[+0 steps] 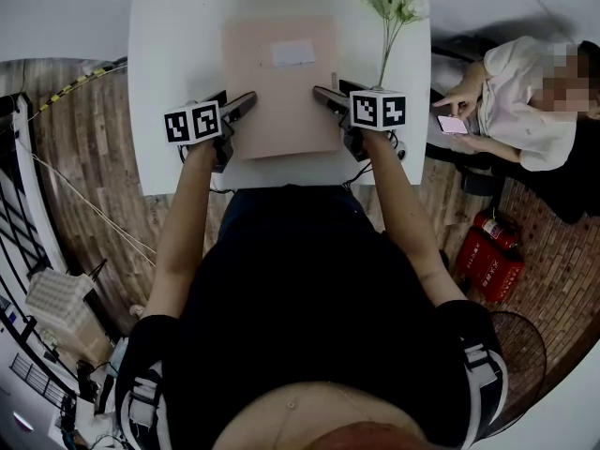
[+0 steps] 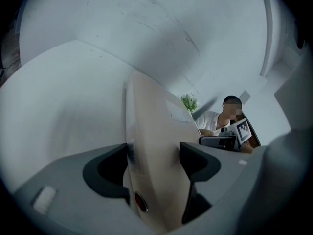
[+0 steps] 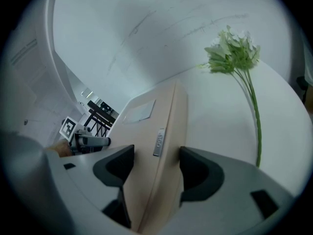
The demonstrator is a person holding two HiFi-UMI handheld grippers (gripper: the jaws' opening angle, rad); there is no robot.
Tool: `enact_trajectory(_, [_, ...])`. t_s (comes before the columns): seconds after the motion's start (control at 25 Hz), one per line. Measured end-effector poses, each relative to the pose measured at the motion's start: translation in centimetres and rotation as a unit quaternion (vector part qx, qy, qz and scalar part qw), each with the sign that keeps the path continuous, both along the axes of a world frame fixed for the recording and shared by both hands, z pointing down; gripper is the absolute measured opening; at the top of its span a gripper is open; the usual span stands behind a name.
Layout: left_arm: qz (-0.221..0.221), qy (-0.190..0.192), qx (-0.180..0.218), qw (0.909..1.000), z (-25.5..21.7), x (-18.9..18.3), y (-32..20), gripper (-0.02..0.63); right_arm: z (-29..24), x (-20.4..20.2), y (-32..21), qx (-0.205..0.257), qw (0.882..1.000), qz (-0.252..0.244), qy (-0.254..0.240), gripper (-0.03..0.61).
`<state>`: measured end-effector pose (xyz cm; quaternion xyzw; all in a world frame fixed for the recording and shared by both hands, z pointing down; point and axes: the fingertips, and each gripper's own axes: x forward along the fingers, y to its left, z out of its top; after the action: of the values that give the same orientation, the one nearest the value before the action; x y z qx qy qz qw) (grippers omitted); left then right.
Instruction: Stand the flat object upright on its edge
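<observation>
The flat thing is a pale, shallow box (image 1: 279,87) on the white bench (image 1: 169,64), just beside the flowers (image 1: 394,7), with its broad labelled face turned up. It has not yet been stood on edge.

The left tongs (image 2: 154,153) are clenched on the side of the box away from the flowers. The right tongs (image 3: 156,155) are clenched on the side next to the flowers. On each, one jaw is against the top face and the other against the underside, and the box's thickness fills the gap. Both grips sit towards the near end, opposite one another. That probably lets the two hands swing the box up together, pivoting on its far edge, without twisting it.

I cannot tell whether the near end has already left the bench.

The flower stem stands close to the right grip, so in my judgement the lift needs to stay clear of it. Once upright, so thin a box may topple when let go.
</observation>
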<state>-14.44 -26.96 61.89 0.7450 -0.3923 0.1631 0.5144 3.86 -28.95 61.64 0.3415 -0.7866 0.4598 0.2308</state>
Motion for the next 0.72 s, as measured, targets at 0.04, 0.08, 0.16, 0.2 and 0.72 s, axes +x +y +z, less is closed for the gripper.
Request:
enact_trajectory(0.04, [0.000, 0.000, 0.000, 1.0000, 0.02, 0.00, -0.01, 0.342, -0.02, 0.02, -0.03, -0.001, 1.000, 0.000, 0.000, 0.290])
enact_trajectory(0.08, [-0.001, 0.000, -0.001, 1.0000, 0.03, -0.03, -0.01, 0.342, -0.03, 0.02, -0.06, -0.003, 1.000, -0.001, 0.001, 0.290])
enact_trajectory(0.16, [-0.001, -0.001, -0.002, 1.0000, 0.06, -0.10, 0.01, 0.341, -0.03, -0.03, -0.07, -0.007, 1.000, -0.003, 0.002, 0.290])
enact_trajectory(0.2, [-0.001, -0.001, -0.002, 1.0000, 0.06, -0.13, 0.02, 0.341, -0.03, -0.05, -0.06, -0.009, 1.000, -0.003, 0.001, 0.288])
enact_trajectory(0.72, [-0.002, 0.002, -0.007, 1.0000, -0.84, -0.02, -0.01, 0.334, -0.90, -0.03, 0.16, -0.022, 1.000, 0.006, -0.010, 0.268])
